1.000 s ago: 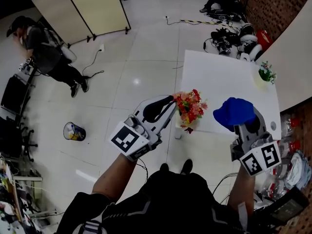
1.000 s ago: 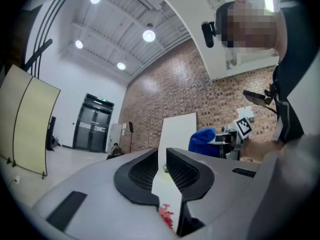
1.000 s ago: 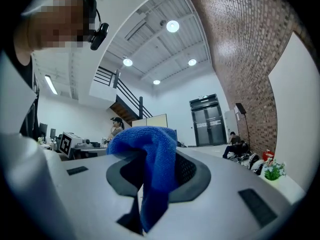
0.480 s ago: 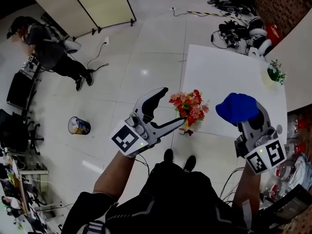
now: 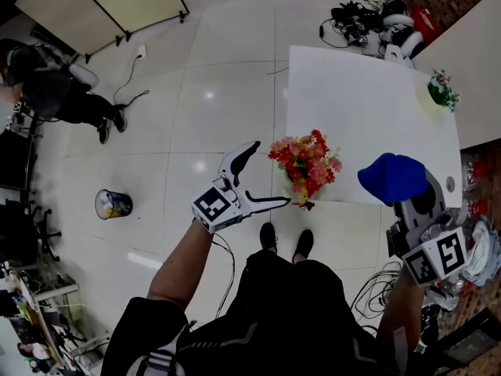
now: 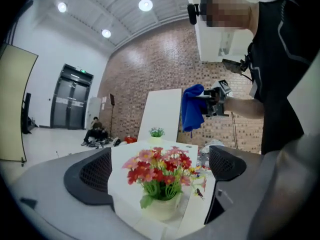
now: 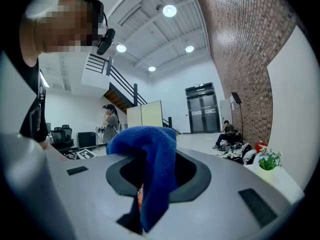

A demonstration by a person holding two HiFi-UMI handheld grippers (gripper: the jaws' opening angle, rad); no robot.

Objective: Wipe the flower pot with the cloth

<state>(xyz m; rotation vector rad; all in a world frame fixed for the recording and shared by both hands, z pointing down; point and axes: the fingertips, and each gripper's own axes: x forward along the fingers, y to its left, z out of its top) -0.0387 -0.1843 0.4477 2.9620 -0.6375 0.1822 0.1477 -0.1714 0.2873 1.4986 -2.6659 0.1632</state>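
Note:
A cream flower pot (image 5: 294, 191) with red and orange flowers (image 5: 307, 159) stands at the near left corner of the white table (image 5: 368, 100). My left gripper (image 5: 272, 172) is just left of it, its jaws opening wide. In the left gripper view the flower pot (image 6: 161, 205) sits between the left gripper's (image 6: 157, 170) two jaws, and neither pad touches it. To the right, my right gripper (image 5: 401, 185) is shut on a blue cloth (image 5: 394, 178), which drapes over its jaws. In the right gripper view the blue cloth (image 7: 151, 164) hangs from the shut jaws.
A small pot with a green plant (image 5: 441, 91) stands at the table's far right. A bin (image 5: 113, 204) is on the tiled floor to the left. A person (image 5: 47, 84) stands far left, near a folding screen (image 5: 102, 2). Cables and gear (image 5: 368, 14) lie beyond the table.
My left gripper's jaws went from shut beside the flowers to wide open, and the gripper sank lower. My right gripper with the cloth drifted down and to the right.

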